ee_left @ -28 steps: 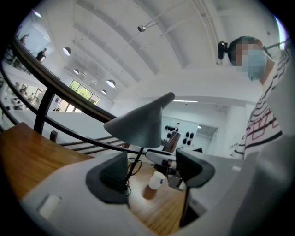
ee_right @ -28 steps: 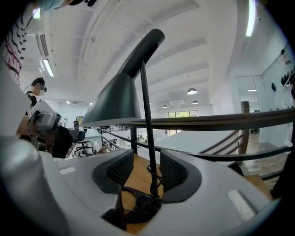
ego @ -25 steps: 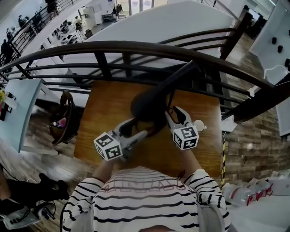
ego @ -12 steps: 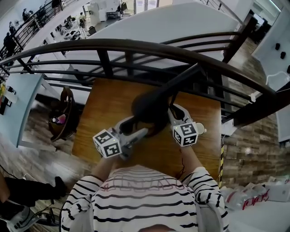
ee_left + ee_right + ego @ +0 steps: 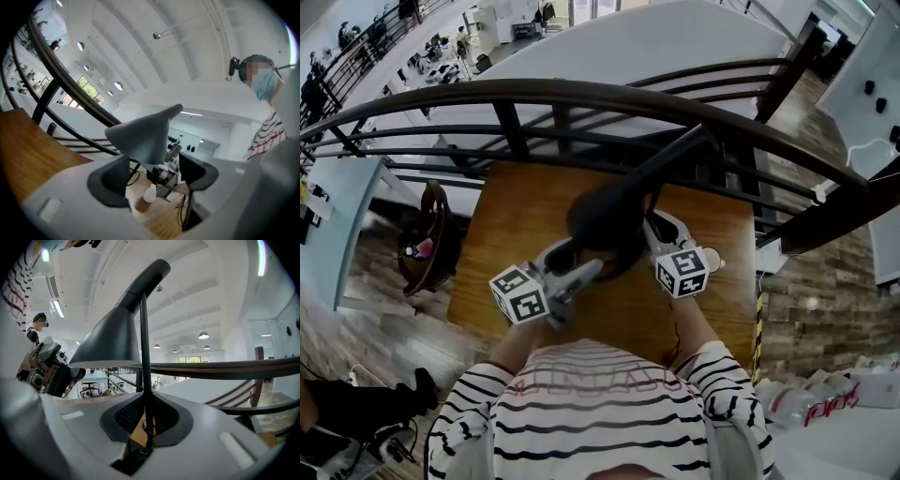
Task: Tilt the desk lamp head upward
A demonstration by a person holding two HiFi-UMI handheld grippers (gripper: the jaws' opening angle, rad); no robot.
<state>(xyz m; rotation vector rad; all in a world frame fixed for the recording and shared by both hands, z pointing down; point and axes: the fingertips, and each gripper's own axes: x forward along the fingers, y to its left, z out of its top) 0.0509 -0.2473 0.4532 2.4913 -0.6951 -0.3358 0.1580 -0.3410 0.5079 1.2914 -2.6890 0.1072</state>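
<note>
1. Looking down in the head view, the shade (image 5: 602, 217) covers the tips of the left gripper (image 5: 579, 259), and the base below it is hidden. It is a dark, matte cone whose narrow neck slants up to the right across the black railing (image 5: 534, 94). It hangs over the middle of the wooden table (image 5: 511, 225), between the two grippers. Both arms, in a striped top (image 5: 581, 403), reach forward. The right gripper (image 5: 658, 230) is just right of the shade.

2. In the left gripper view, the left gripper (image 5: 154, 176) has its jaws spread wide. The grey cone of the shade (image 5: 143, 136) sits in and above the gap. I cannot tell whether the dark pad (image 5: 110, 180) touches its rim. Beyond the gap the right gripper (image 5: 165, 174) is blurred. A small white round thing beside it is too unclear to name.

3. In the right gripper view, the right gripper (image 5: 146, 417) points about level. Its jaws have just been closing, and their ribbed dark pads are clamped on the thin, upright black stem (image 5: 144, 357). The shade (image 5: 110, 345) spreads out to the upper left, smooth and grey. The left gripper (image 5: 51, 370) is partly cut off under its rim.
</note>
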